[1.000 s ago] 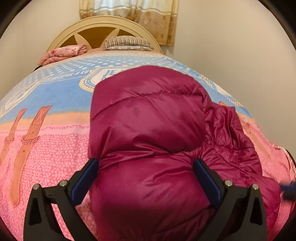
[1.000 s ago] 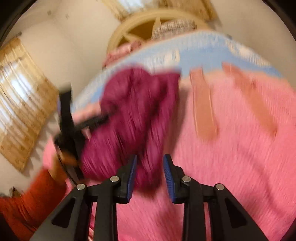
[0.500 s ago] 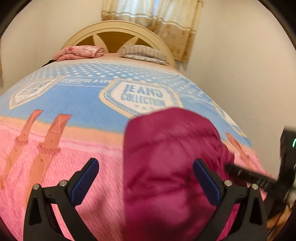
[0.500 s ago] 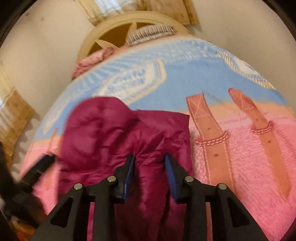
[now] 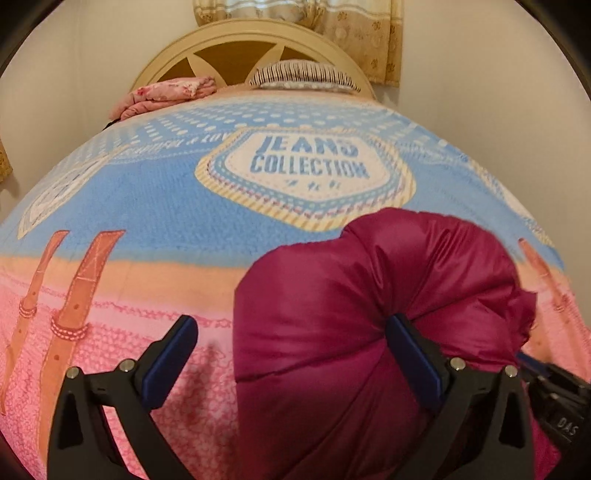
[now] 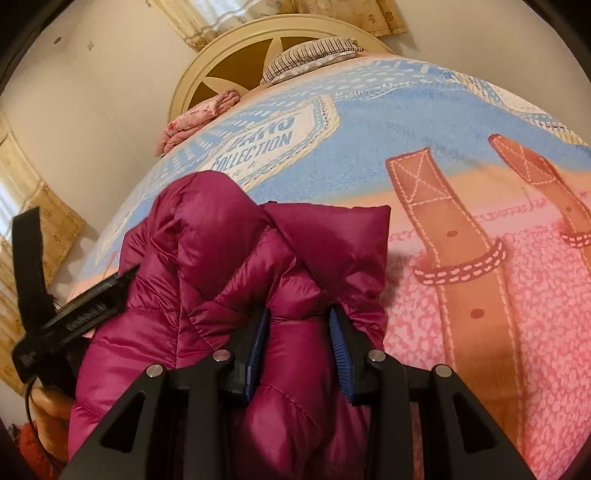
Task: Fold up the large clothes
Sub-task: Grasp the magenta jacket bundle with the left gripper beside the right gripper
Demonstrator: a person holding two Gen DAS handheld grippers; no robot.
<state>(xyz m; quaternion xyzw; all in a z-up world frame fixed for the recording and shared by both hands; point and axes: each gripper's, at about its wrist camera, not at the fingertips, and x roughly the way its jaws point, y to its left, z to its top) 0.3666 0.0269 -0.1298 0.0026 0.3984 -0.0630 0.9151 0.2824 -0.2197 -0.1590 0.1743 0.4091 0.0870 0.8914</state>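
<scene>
While the right gripper point(image 6: 297, 354) has its two blue pads pressed into a thick fold of the magenta puffer jacket point(image 6: 236, 273), pinching it between them, the left gripper point(image 5: 291, 363) is a different story. Its jaws are spread wide; the right-hand pad is dug into the side of the jacket's puffy bulge, but the other pad sits clear of it over the bedspread, so nothing is actually gripped there.

The jacket point(image 5: 362, 306) is bunched up in a fat lump on the near, pink end of the bed, hanging toward both cameras. From the right wrist view you can see the left gripper's black body poking in beside the jacket at the left edge, with a bit of the person's hand point(image 6: 51, 410) under it.

Underneath is a fleecy bedspread point(image 5: 147, 206), pink up close, blue further back, with a "JEANS COLLECTION" badge point(image 5: 308, 162) and printed brown belt straps point(image 6: 458, 236). At the far end there's a striped pillow point(image 5: 303, 75) and a folded pink floral cloth point(image 5: 166, 92) against a cream arched headboard point(image 5: 236, 44), curtains point(image 5: 354, 22) behind.
</scene>
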